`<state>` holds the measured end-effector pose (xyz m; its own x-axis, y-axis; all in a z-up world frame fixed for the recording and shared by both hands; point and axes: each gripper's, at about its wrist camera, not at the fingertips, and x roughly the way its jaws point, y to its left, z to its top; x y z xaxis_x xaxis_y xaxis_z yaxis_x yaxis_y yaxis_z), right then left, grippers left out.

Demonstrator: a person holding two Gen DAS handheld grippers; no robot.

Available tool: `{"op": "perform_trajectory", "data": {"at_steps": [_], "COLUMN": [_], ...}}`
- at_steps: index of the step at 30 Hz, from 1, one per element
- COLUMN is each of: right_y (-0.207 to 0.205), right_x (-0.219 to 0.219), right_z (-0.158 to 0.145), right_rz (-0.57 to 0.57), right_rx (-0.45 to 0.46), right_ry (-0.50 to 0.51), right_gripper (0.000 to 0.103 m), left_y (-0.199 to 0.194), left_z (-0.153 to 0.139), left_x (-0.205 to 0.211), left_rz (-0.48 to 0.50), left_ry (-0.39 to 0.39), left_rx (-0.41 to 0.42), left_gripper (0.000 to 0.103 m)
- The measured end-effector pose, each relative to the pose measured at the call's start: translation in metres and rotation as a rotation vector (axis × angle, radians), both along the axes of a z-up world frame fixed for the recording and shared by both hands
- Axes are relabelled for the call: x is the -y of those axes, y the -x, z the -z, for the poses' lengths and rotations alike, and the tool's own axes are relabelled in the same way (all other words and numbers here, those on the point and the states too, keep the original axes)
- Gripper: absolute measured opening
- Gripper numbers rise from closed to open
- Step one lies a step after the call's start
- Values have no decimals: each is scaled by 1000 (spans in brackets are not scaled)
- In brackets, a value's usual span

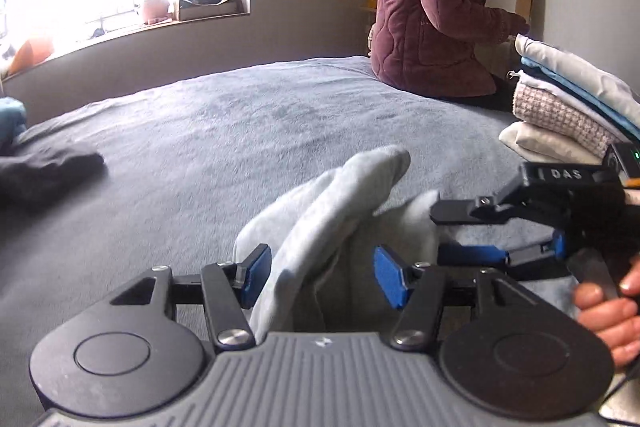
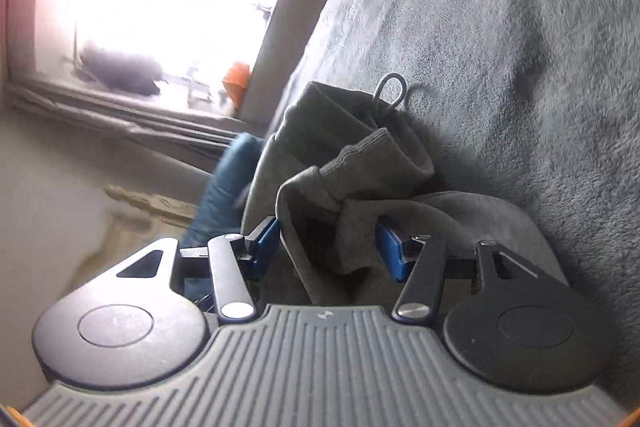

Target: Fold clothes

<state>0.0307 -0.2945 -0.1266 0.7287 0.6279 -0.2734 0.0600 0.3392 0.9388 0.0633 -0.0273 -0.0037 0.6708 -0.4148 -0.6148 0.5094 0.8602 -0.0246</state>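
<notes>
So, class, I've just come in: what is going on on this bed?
A person is working with two hand-held claws on a grey blanket, folding clothes. The left claw is open around a raised fold of a light grey garment. The right claw is also open, with bunched grey cloth between its pads. A stack of folded clothes sits to the right, where a seated person in a purple jacket reaches.

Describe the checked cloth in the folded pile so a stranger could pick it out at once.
Start at the grey bed and look to its far right edge, where a stack of folded clothes sits beside the seated person. The checked cloth lies near the bottom, above a plain cream piece and below white and blue layers. It alone has a nubby beige-and-white woven pattern; the others are smooth and plain.
</notes>
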Motion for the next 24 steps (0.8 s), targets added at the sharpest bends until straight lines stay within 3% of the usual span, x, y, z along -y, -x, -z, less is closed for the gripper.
{"op": "perform_trajectory", "data": {"at_steps": [2, 5, 7, 10, 12, 15, 21, 24], "right_y": [-2, -9, -13, -17, -19, -22, -23, -21], "right_x": [5, 8, 9, 9, 9, 11, 12, 11], "right_z": [8, 15, 17, 21, 23, 23, 20, 16], "right_rz": [11, 15, 12, 2, -5, -11, -12, -11], "right_rx": [6, 17, 27, 25, 23, 24, 24, 32], "right_ry": [-73, -118, -134, -135, -136, -135, -150, -156], "right_gripper": [53, 53, 53, 53, 53, 53, 53, 53], "left_y": [-15, -34, -42, -49, -50, -57, -86, -93], "left_z": [3, 9, 11, 11, 5, 4, 56, 76], "left_x": [11, 21, 19, 7, -10, -48, -116, -131], "left_rz": [8, 17, 15, -8, -52, -198, -503, -541], "left_ry": [-6, -12, 14, 91, 162, 270, 396, 409], "left_rx": [-7, -36, -64, -91, -76, -75, -270, -318], "left_gripper": [56, 38, 19, 8, 6, 6, 6, 8]}}
